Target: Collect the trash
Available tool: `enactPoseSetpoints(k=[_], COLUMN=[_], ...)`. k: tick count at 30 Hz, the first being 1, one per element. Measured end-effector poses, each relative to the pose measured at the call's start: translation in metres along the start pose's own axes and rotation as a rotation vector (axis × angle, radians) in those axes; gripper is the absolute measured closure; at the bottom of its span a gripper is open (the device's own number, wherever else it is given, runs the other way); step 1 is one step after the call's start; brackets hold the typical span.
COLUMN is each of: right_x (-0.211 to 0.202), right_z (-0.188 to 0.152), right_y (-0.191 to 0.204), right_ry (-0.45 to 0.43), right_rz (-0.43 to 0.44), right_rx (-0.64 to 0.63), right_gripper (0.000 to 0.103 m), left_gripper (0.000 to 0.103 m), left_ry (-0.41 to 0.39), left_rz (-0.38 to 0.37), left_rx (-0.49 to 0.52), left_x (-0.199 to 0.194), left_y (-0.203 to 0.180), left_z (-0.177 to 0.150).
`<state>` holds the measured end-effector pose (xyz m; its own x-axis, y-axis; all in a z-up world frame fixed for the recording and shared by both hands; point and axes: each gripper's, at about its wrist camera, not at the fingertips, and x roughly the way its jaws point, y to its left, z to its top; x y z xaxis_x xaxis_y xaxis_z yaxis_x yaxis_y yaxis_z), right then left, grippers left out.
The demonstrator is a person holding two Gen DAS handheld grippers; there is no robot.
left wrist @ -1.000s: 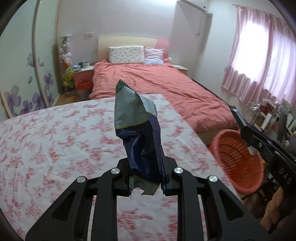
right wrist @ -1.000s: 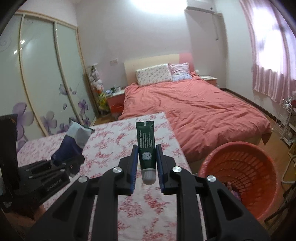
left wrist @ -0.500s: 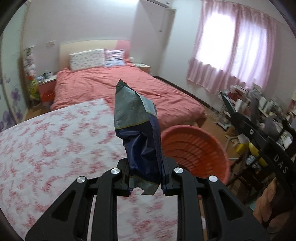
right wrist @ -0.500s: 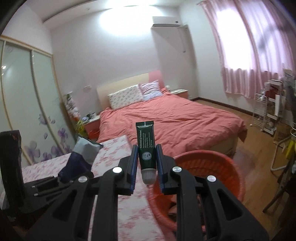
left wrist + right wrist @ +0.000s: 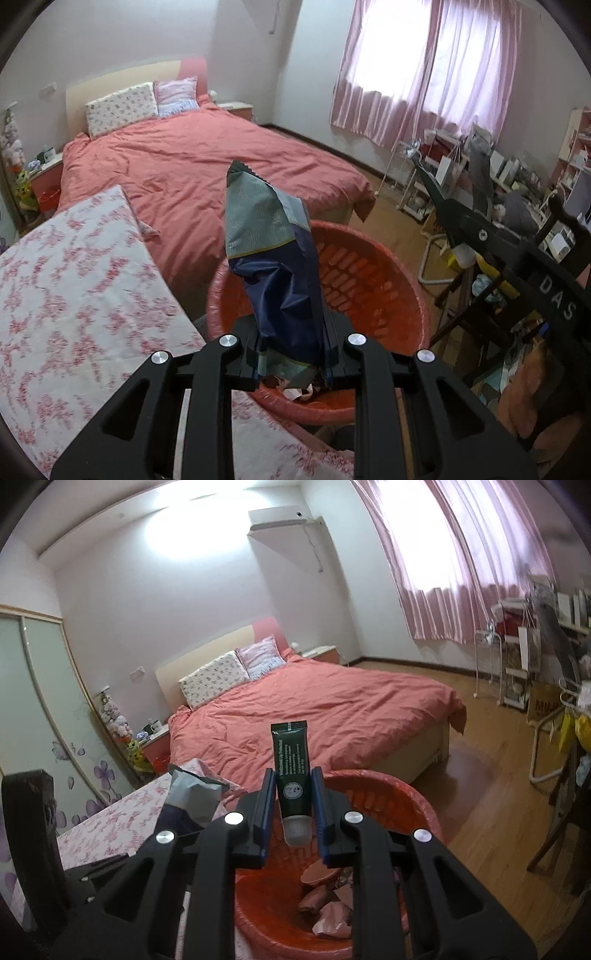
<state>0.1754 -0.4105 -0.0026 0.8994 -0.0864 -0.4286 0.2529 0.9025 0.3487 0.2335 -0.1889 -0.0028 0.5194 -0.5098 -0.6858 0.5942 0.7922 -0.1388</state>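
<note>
My left gripper (image 5: 293, 354) is shut on a dark blue and grey snack bag (image 5: 273, 258) and holds it upright over the red plastic basket (image 5: 373, 273). My right gripper (image 5: 293, 812) is shut on a dark green tube (image 5: 291, 771), cap down, over the same red basket (image 5: 413, 808). The snack bag (image 5: 192, 797) and the left gripper's body show at the left of the right wrist view. The right gripper's arm crosses the right side of the left wrist view. Crumpled wrappers (image 5: 328, 901) lie in the basket's bottom.
A table with a pink floral cloth (image 5: 66, 295) lies to the left of the basket. A bed with a coral cover (image 5: 192, 173) stands behind. A cluttered rack and chair (image 5: 487, 206) stand at the right, by the pink curtains (image 5: 424, 85).
Both grippers have swung right from over the floral table to above the red basket, each still holding its item. The basket now lies directly below both.
</note>
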Motion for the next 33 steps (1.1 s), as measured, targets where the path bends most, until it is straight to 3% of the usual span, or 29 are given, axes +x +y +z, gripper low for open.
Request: enactPoseSetpoints(k=[1,2,3,5,10,13,18,24,33], right_x=[0.007,0.012,0.017,0.021,0.008,-0.008,-0.042,-0.09,-0.16], right_z=[0.0,0.0,0.0,-0.003,-0.009,-0.01,-0.013,-0.033,-0.089], right_y=[-0.006,-0.01,-0.013,-0.023,-0.031,-0.027,-0.007,0.031,0.078], right_ry=[0.016,0.025,0.033,0.037,0.012,-0.02,-0.096,-0.153,-0.249], right_rz=[0.001,0.002,0.002,-0.013,-0.037,-0.053,-0.097,-0.201,-0.32], right_rx=[0.015,0.029,0.038,0.06,0.078,0.067,-0.01,-0.151,-0.267], right_gripper=[0.079,0.078,0.069,0.056,0.037,0.023,0.004,0.004,0.004], left_gripper=[0.072,0.061,0.055,0.054,0.05,0.047,0.028,0.01,0.002], left_ry=[0.019,0.034,0.045,0.071,0.092,0.075,-0.011,-0.114,-0.242], left_rz=[0.002,0.01,0.017,0.034,0.079,0.105,0.175,0.279,0.445], left_rx=[0.001,0.0,-0.002,-0.009,-0.041,-0.059,-0.064,-0.089,-0.166], left_x=[0.008,0.014,0.018,0.023,0.017,0.0,-0.046,-0.108,-0.179], left_y=[-0.001,-0.002,-0.003,-0.001,0.016,0.024,0.04,0.056,0.057], left_z=[-0.001,-0.003,-0.004,-0.008,-0.018,-0.023,-0.03,-0.061,-0.111])
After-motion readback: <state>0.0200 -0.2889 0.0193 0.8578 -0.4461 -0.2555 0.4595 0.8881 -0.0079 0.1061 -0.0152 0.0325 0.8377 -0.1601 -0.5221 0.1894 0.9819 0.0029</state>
